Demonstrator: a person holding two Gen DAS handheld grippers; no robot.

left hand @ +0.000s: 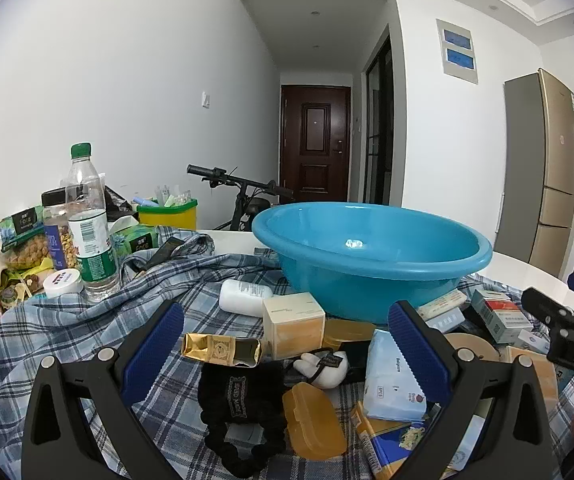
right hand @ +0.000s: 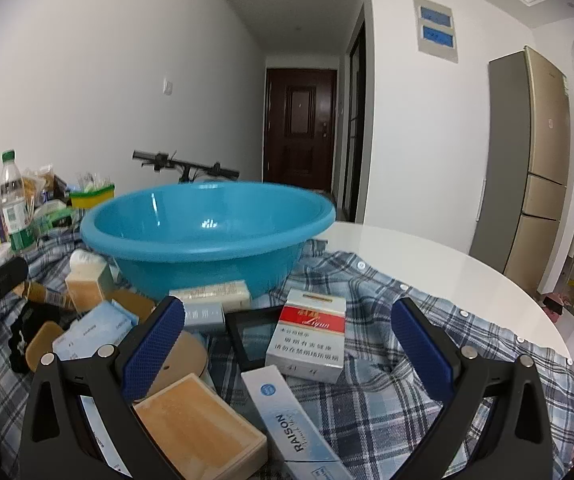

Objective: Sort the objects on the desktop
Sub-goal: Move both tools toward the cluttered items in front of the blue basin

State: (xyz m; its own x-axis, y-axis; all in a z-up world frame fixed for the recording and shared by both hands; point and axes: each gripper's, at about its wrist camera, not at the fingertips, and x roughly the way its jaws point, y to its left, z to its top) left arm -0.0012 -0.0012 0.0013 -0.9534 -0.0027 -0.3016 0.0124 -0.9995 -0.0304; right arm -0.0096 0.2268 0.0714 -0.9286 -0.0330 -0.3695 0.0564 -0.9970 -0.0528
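An empty blue basin (left hand: 371, 248) (right hand: 207, 236) stands on a plaid cloth (left hand: 87, 320) (right hand: 367, 380) over a white table. In front of it lie small items. My left gripper (left hand: 287, 332) is open above a gold foil packet (left hand: 223, 350), a cream box (left hand: 294, 320), a black pouch (left hand: 239, 396), an amber case (left hand: 313, 420) and a tissue pack (left hand: 393, 380). My right gripper (right hand: 287, 328) is open over a red and white cigarette pack (right hand: 309, 336), a black frame (right hand: 253, 334), a RAISON box (right hand: 291, 420) and a wooden box (right hand: 199, 428). Neither holds anything.
At the left stand a water bottle (left hand: 89, 232), a snack jar (left hand: 59, 236), a white lid (left hand: 63, 283) and a yellow-green tub (left hand: 169, 212). Bare white table (right hand: 427, 264) lies to the right. A bicycle (left hand: 243, 192), a door and a fridge (right hand: 535, 168) are beyond.
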